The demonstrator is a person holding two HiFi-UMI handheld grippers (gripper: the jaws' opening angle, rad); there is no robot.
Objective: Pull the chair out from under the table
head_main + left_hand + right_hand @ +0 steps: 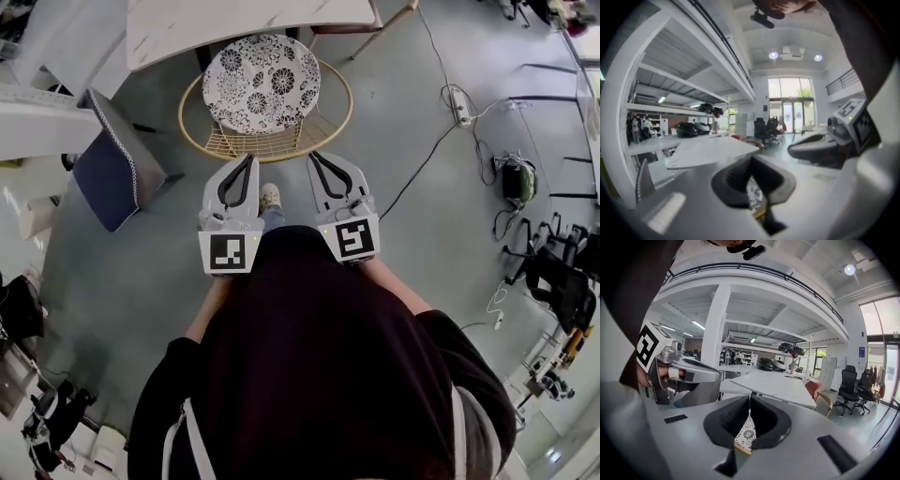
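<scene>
the person stands facing the round wicker chair (272, 141), whose flower-patterned cushion (262, 82) fills the seat. its far edge sits at the rim of the white table (234, 23), and most of it stands on open floor. the left gripper (247, 161) and right gripper (317, 159) are side by side, tips just short of the chair's near rim. both have their jaws pressed together with nothing between them. a blue padded seat (105, 164) stands off to the left.

Woven rattan chair (267, 141), floral cloth cushion (262, 82), marble-look table (234, 23)
</scene>
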